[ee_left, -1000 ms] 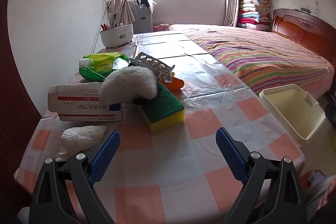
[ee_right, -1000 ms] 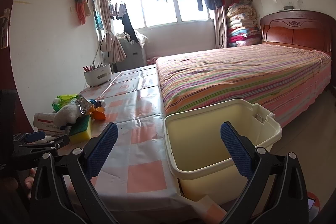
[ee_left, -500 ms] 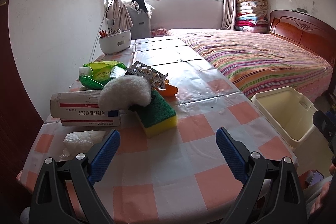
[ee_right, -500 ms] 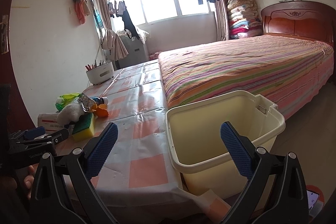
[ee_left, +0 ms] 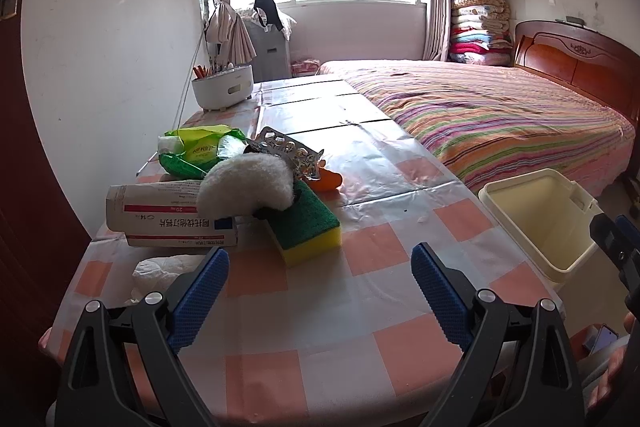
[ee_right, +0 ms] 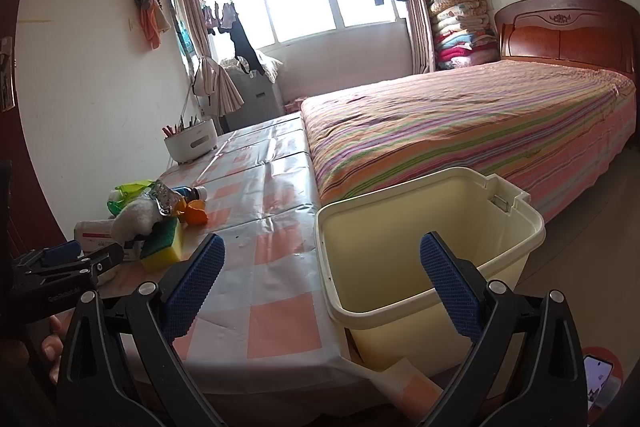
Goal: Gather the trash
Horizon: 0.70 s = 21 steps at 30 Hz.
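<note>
A pile of items lies on the checked tablecloth (ee_left: 320,291): a green and yellow sponge (ee_left: 306,227), a white fluffy pad (ee_left: 246,183), a white and red carton (ee_left: 168,219), a crumpled tissue (ee_left: 160,267), a green wrapper (ee_left: 198,149), a foil blister pack (ee_left: 290,151) and an orange piece (ee_left: 328,181). My left gripper (ee_left: 320,291) is open and empty, short of the sponge. A cream bin (ee_right: 424,235) stands beside the table. My right gripper (ee_right: 320,281) is open and empty, in front of the bin's near rim.
A white holder with pens (ee_left: 222,89) stands at the table's far end. A striped bed (ee_left: 500,115) runs along the table's right side. A wall borders the left. A phone (ee_right: 598,377) lies on the floor at lower right.
My left gripper has drawn back and risen, so the pile looks farther away. My right gripper has lifted slightly over the bin. Both stay open.
</note>
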Available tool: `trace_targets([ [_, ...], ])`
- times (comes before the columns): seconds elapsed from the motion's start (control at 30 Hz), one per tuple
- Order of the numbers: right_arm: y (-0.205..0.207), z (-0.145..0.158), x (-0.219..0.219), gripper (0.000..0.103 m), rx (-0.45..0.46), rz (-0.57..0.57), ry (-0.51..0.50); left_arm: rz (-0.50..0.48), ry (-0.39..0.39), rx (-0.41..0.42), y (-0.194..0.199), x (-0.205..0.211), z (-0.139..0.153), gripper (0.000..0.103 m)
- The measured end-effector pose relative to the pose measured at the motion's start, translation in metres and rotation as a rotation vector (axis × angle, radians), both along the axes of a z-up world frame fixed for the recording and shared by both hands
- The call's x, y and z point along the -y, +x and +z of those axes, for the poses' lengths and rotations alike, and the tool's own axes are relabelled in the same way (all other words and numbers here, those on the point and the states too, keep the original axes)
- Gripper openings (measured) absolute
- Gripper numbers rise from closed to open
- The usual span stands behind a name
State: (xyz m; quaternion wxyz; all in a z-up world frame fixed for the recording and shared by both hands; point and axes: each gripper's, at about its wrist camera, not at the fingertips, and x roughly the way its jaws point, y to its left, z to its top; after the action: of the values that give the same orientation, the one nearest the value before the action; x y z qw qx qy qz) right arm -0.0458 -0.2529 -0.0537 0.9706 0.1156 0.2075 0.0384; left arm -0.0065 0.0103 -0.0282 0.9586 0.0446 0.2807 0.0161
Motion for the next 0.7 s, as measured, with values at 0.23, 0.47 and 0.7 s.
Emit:
trace_targets([
  [0.23, -0.0005, 0.0009, -0.0017, 0.097, 0.004, 0.004, 0.016, 0.005, 0.005, 0.0, -0.0004, -0.0014, 0.0001, 0.09],
  [0.47, -0.0001, 0.0009, -0.0017, 0.097, 0.006, 0.003, 0.018, 0.008, 0.005, 0.0, -0.0005, -0.0025, -0.0005, 0.09],
  [0.7, -0.0005, 0.0008, -0.0018, 0.097, 0.006, 0.004, 0.016, 0.018, 0.007, -0.001, -0.001, -0.0071, 0.0, 0.09],
])
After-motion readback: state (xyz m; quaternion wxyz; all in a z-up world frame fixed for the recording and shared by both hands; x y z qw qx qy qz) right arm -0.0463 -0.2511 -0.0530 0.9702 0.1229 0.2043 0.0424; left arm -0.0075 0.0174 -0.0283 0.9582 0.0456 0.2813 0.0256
